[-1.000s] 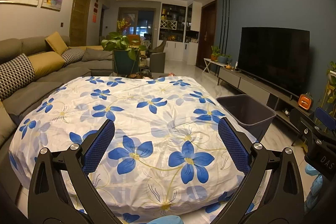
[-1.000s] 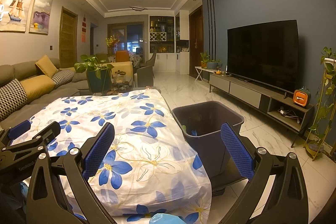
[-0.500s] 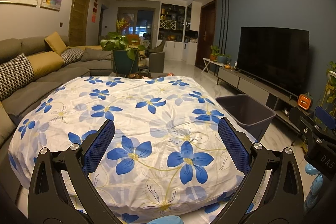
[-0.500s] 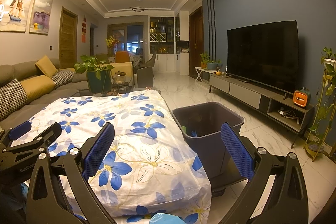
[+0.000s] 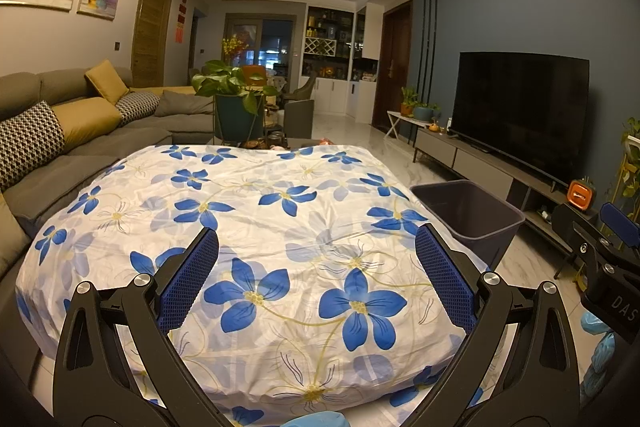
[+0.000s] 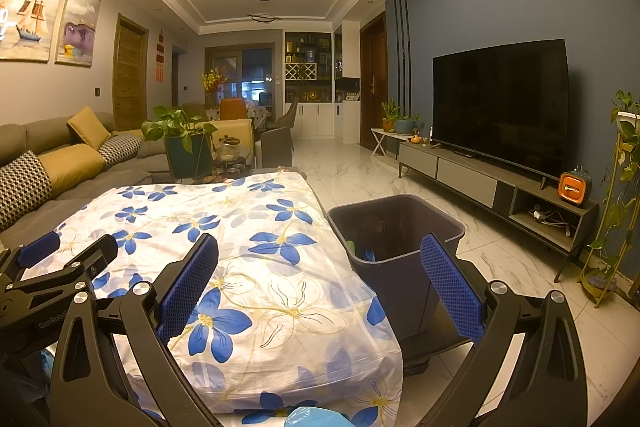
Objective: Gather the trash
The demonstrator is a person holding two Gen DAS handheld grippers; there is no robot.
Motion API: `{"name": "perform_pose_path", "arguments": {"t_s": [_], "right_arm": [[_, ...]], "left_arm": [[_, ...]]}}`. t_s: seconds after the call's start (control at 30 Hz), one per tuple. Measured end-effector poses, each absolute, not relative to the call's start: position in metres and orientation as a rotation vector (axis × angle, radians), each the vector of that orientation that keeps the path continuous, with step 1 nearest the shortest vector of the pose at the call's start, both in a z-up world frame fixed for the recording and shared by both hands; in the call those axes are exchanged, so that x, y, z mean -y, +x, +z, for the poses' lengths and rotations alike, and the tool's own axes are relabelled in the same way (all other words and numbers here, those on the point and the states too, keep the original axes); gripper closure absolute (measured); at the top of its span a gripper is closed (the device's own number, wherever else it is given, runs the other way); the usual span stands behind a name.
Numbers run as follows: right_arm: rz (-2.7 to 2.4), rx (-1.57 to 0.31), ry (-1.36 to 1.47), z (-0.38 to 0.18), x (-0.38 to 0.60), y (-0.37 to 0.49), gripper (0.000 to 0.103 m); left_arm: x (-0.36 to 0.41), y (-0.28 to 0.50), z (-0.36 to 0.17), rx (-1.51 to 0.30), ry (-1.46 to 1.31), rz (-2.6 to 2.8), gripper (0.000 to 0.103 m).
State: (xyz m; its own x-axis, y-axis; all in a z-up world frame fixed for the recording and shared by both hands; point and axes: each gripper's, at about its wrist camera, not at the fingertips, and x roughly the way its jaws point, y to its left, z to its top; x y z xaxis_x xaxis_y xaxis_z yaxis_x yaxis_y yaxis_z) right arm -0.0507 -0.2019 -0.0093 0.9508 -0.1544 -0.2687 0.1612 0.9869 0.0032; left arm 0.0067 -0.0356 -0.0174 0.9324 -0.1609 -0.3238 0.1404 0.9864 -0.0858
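While both grippers hang above the near edge of the low table draped in a white cloth printed with blue flowers (image 5: pixel 280 219), neither holds anything. The left gripper (image 5: pixel 316 283), black-framed with blue mesh pads, has its jaws spread wide over the cloth's near middle; the right gripper (image 6: pixel 320 287), of the same build, is likewise spread wide, over the table's near right corner. The dark grey rectangular plastic bin (image 6: pixel 400 263) stands on the white marble floor (image 6: pixel 500 267), just beside the table's right edge. Inside it, near its left wall, small green and blue scraps (image 6: pixel 362 251) show; what they are is too small to tell. The cloth's top shows only its printed flowers.
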Motion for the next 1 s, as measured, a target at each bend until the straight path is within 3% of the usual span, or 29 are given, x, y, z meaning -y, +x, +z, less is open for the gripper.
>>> {"name": "perform_pose_path", "arguments": {"t_s": [0.23, 0.37, 0.5, 0.67, 0.9, 1.0], "right_arm": [[-0.159, -0.271, 0.024, -0.01, 0.202, -0.051, 0.006], [-0.158, -0.27, 0.024, -0.009, 0.202, -0.051, 0.006], [-0.162, -0.262, 0.018, -0.007, 0.202, -0.051, 0.006], [-0.162, -0.261, 0.018, -0.007, 0.203, -0.052, 0.006], [-0.161, -0.253, 0.018, -0.007, 0.202, -0.055, 0.006], [-0.162, -0.252, 0.021, -0.007, 0.202, -0.056, 0.006]], "left_arm": [[0.038, 0.007, -0.016, -0.334, -0.053, -0.159, 0.006], [0.042, 0.008, -0.018, -0.336, -0.031, -0.179, 0.022], [0.042, 0.008, -0.019, -0.333, -0.029, -0.195, 0.025], [0.04, 0.006, -0.019, -0.33, -0.024, -0.186, 0.024], [0.036, 0.006, -0.021, -0.334, -0.031, -0.168, 0.011], [0.033, 0.004, -0.02, -0.324, -0.041, -0.169, 0.011]]}}
